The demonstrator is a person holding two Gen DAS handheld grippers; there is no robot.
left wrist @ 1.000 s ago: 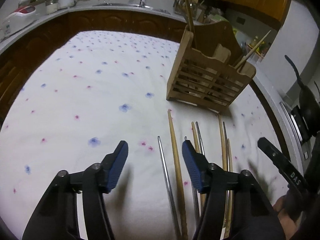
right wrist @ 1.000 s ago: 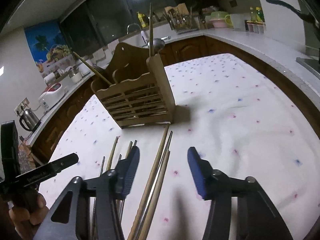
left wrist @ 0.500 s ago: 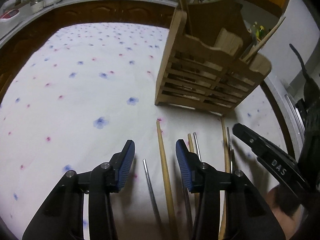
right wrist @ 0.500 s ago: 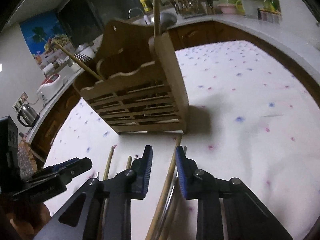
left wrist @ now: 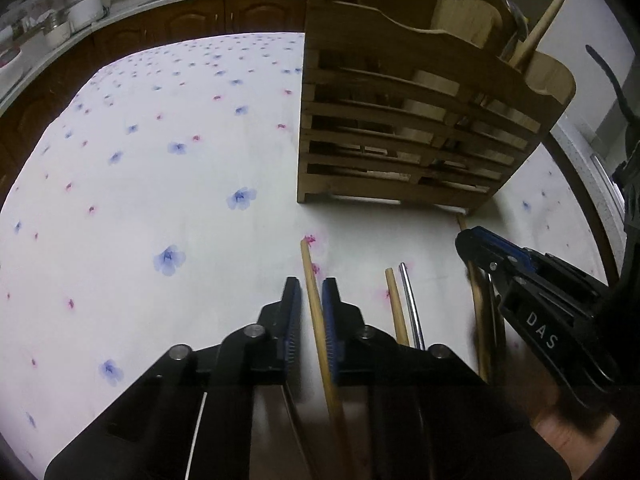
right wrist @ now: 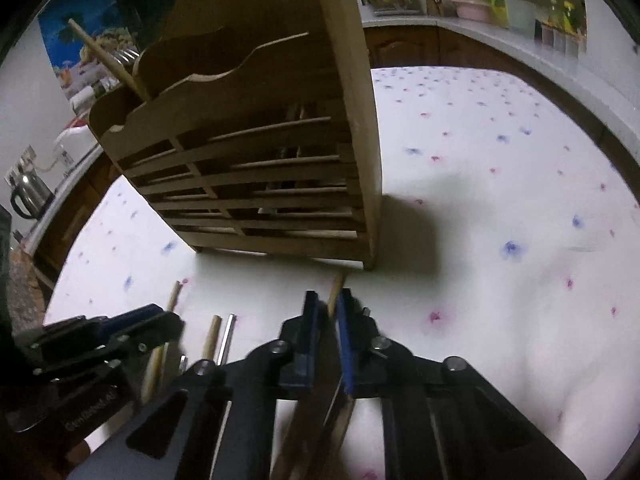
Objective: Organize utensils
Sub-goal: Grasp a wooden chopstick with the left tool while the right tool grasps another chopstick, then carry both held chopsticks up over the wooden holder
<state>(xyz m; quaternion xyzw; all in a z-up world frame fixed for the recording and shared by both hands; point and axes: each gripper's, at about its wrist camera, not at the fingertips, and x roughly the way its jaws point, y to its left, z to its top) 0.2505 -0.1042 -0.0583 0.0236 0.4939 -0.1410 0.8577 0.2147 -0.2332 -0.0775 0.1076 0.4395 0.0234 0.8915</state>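
Observation:
A slatted wooden utensil holder [left wrist: 420,120] stands on the flowered tablecloth; it also shows in the right wrist view [right wrist: 256,152]. My left gripper [left wrist: 312,292] is shut on a wooden chopstick [left wrist: 310,276] lying on the cloth. My right gripper [right wrist: 328,308] is shut on another wooden chopstick [right wrist: 335,292], its tip near the holder's base. A wooden chopstick [left wrist: 394,300] and a metal one [left wrist: 409,296] lie between the two grippers. The right gripper shows at the right of the left wrist view [left wrist: 480,248].
The white flowered tablecloth [left wrist: 160,160] covers the table. A kitchen counter [left wrist: 120,12] with jars runs along the back. A kettle [right wrist: 24,196] stands at far left. A stick leans out of the holder [right wrist: 104,60].
Both grippers moved forward toward the holder and closed, each onto a wooden chopstick on the cloth.

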